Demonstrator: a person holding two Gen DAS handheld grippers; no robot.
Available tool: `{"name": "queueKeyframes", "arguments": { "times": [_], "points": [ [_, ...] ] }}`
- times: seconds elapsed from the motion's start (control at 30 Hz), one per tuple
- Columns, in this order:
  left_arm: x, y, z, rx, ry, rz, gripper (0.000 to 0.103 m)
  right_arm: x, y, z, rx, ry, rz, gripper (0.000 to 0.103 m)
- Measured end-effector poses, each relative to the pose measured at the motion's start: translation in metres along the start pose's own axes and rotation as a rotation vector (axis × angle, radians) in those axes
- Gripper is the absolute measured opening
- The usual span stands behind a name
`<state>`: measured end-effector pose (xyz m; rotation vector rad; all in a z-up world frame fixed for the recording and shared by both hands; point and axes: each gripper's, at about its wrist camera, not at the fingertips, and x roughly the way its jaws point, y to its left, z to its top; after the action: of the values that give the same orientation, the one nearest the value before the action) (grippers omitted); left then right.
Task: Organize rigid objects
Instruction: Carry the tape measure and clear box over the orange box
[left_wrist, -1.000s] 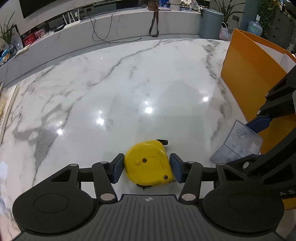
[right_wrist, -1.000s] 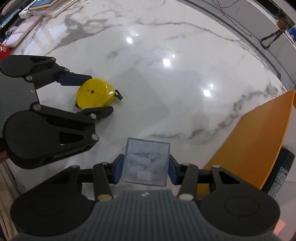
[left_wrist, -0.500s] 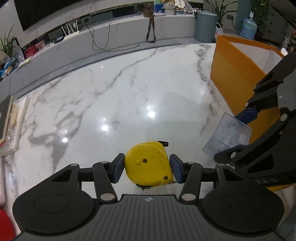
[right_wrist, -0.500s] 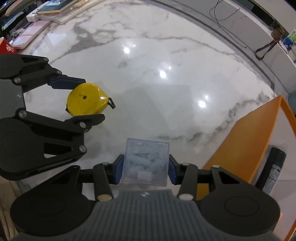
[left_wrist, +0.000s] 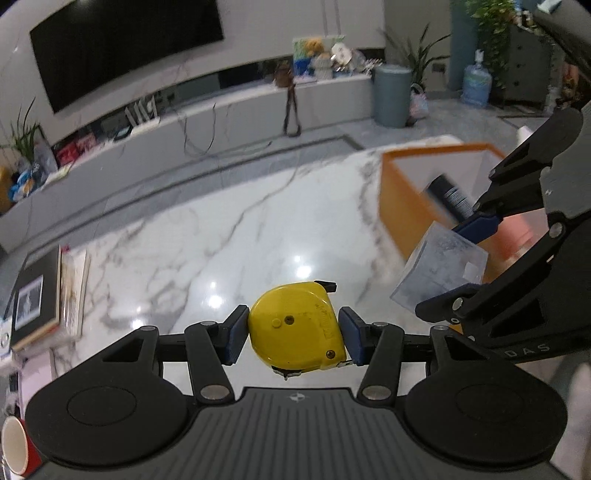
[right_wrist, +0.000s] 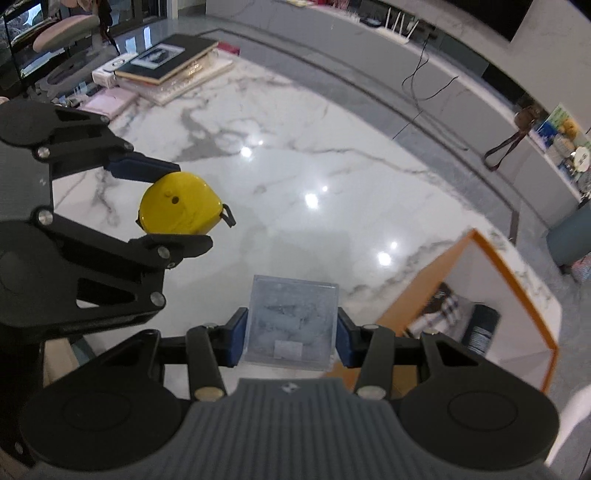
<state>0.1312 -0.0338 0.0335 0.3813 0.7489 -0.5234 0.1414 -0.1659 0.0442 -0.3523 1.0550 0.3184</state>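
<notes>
A yellow tape measure hangs above the marble table, and my left gripper is shut on it, a blue pad on each side. The same tape measure shows at left in the right wrist view. My right gripper is shut on a clear plastic box, also lifted off the table. That clear box appears at the right of the left wrist view, just in front of the orange bin. The orange bin has white inner walls and holds a dark can and other items.
The marble table spreads between the grippers and the bin. Books and flat boxes are stacked at its far left edge. A red cup sits near my left gripper. A long grey counter runs behind the table.
Both grippers have risen off the table with the tape measure and the clear box still clamped. The views have tilted up, and the bin's inside has come into sight.
</notes>
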Motion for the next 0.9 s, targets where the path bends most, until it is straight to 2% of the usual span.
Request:
{"name": "queueKeyframes", "arguments": {
  "times": [0.2, 0.33, 0.6, 0.77, 0.9],
  "points": [
    [-0.021, -0.037, 0.019, 0.081, -0.064, -0.047, 0.060, -0.040, -0.019, -0.028, 0.013, -0.018, -0.048, 0.048],
    [-0.020, -0.067, 0.032, 0.138, -0.093, -0.086, 0.060, -0.053, -0.043, -0.048, 0.047, -0.003, -0.080, 0.048],
    [0.013, -0.128, 0.053, 0.226, -0.086, -0.168, 0.060, -0.057, -0.096, -0.089, 0.112, 0.043, -0.136, 0.048],
    [0.042, -0.151, 0.067, 0.269, -0.067, -0.189, 0.060, -0.045, -0.126, -0.103, 0.101, 0.068, -0.154, 0.048],
    [0.067, -0.161, 0.078, 0.291, -0.043, -0.177, 0.060, -0.031, -0.150, -0.102, 0.080, 0.081, -0.183, 0.048]
  ]
}}
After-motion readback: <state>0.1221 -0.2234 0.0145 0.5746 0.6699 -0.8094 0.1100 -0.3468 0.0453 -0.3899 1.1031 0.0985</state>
